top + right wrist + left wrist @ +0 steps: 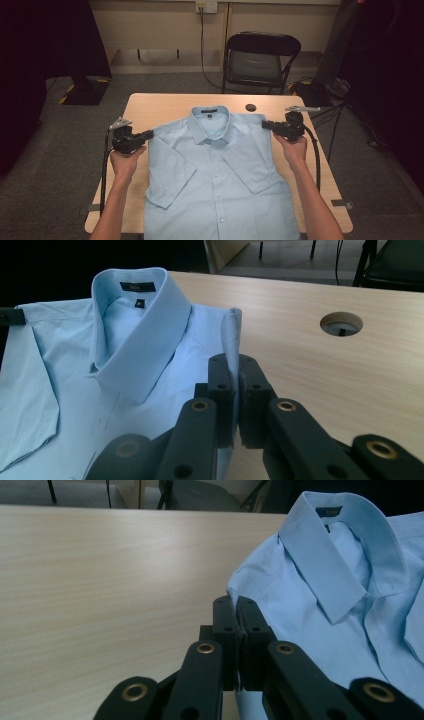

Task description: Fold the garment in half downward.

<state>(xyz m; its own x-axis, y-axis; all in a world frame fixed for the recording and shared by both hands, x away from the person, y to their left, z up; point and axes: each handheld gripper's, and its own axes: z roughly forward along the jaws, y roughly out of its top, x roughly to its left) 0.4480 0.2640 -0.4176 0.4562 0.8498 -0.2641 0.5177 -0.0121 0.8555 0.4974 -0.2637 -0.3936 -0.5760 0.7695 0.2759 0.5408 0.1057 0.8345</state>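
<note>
Both jaws are clamped on the shirt (220, 170) spread across the table (160, 107): our left gripper (150, 134) pinches its left shoulder, our right gripper (265, 123) the right. Light, limp cloth like this sags, so we judge the shoulder seams the surest hold.

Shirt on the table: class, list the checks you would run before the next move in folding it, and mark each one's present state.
1. Left gripper shut on the shirt shoulder: ok.
2. Right gripper shut on the other shoulder: ok; fabric shows between its jaws.
3. Both sleeves folded in over the front: ok.
4. Collar upright and centred: ok.
5. Shirt hem fully on the table: cannot tell; it runs past the picture's bottom edge.
</note>
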